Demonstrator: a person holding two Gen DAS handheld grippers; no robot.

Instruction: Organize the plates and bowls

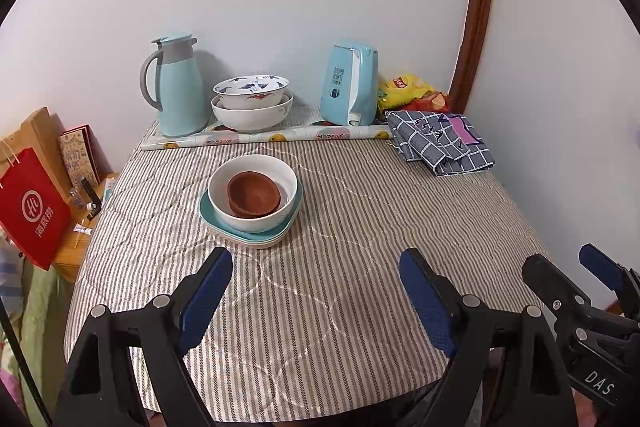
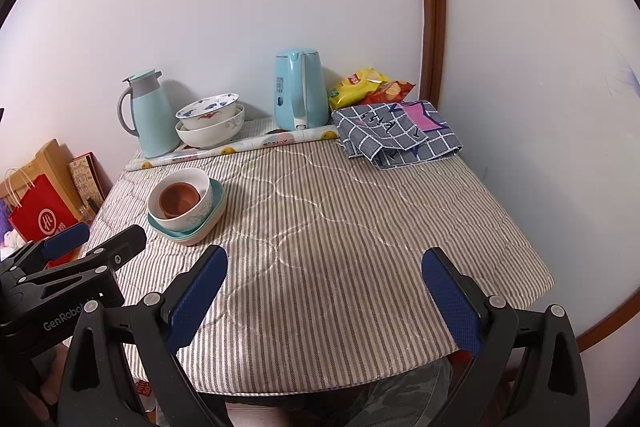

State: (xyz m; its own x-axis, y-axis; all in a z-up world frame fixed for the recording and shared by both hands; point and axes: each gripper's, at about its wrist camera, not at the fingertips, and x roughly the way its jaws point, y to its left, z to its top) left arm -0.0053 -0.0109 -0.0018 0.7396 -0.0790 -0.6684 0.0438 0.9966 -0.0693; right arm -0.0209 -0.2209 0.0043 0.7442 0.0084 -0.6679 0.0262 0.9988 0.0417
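Observation:
On the striped tablecloth stands one stack: brown clay bowls [image 1: 253, 194] [image 2: 180, 201] nested inside a white bowl [image 1: 253, 215] [image 2: 182, 221], which rests on teal and cream plates [image 1: 256, 238] [image 2: 196, 235]. At the back, a blue-patterned bowl [image 1: 251, 91] [image 2: 208, 113] sits inside a larger white bowl [image 1: 252, 117] [image 2: 210, 135]. My left gripper [image 1: 316, 263] hovers open near the front edge, short of the stack, with nothing between its blue pads. My right gripper [image 2: 324, 261] is open too, to the right of the stack, and holds nothing.
A teal thermos jug [image 1: 178, 85] [image 2: 146, 115] and a blue kettle [image 1: 352, 85] [image 2: 300, 89] stand by the wall. A folded checked cloth [image 1: 440, 141] [image 2: 396, 133] and snack bags [image 1: 408, 93] [image 2: 364, 85] lie at the back right. A red paper bag [image 1: 34, 207] stands left of the table.

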